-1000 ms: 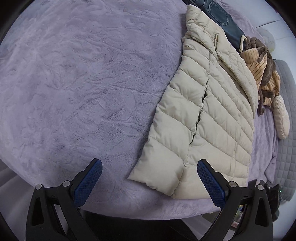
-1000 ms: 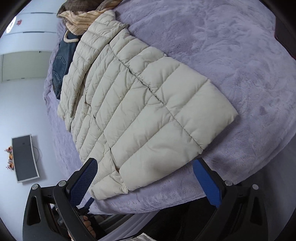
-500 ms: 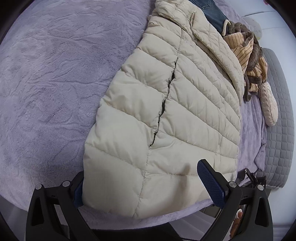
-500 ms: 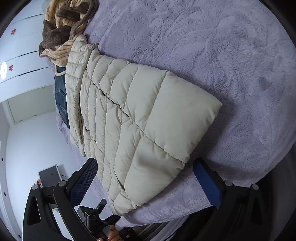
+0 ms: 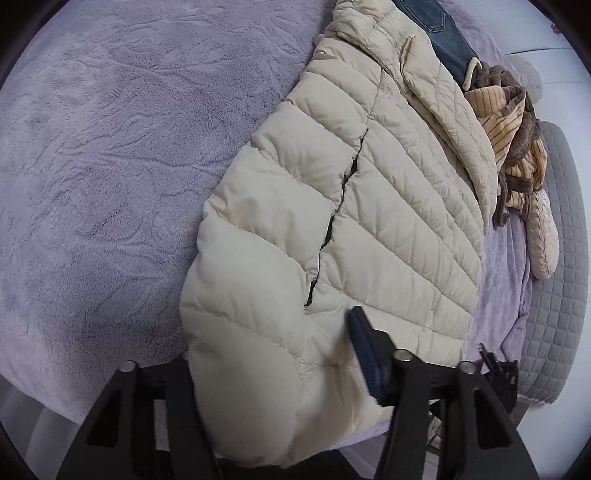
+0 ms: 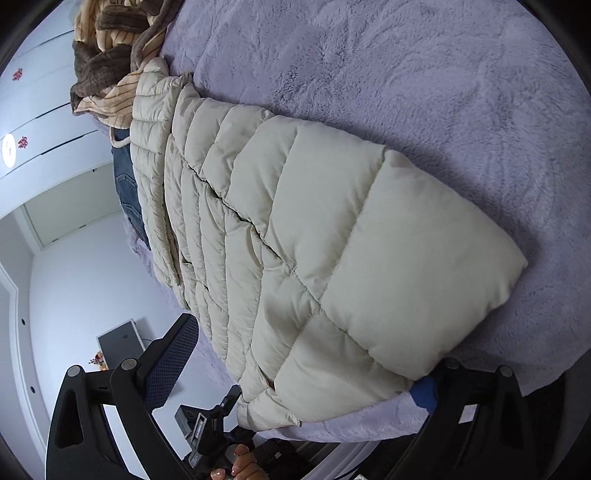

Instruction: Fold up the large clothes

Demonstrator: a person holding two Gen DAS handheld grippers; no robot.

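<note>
Along the near edge of the bed, a cream quilted puffer jacket, laid flat lengthwise with hem toward the cameras and collar away, front zip line parted a little. Bulky but surely light; soft, springy with trapped air, smooth-shelled and likely slippery, so apt to slide out of a shallow pinch and to puff back open after a fold. Best taken deep at the hem corners, over a stitched seam rather than mid-baffle. Left gripper already closing round one hem corner, padding bulging between the fingers, blue pad pressed into the fabric. Right gripper spread wide about the other hem corner, one pad clear of the cloth, the other just showing under the hem, nothing pinched yet. Beneath, a plush lilac blanket, grippy enough to drag. Beyond the collar, jeans and a striped brown-and-tan fleece heap.
</note>
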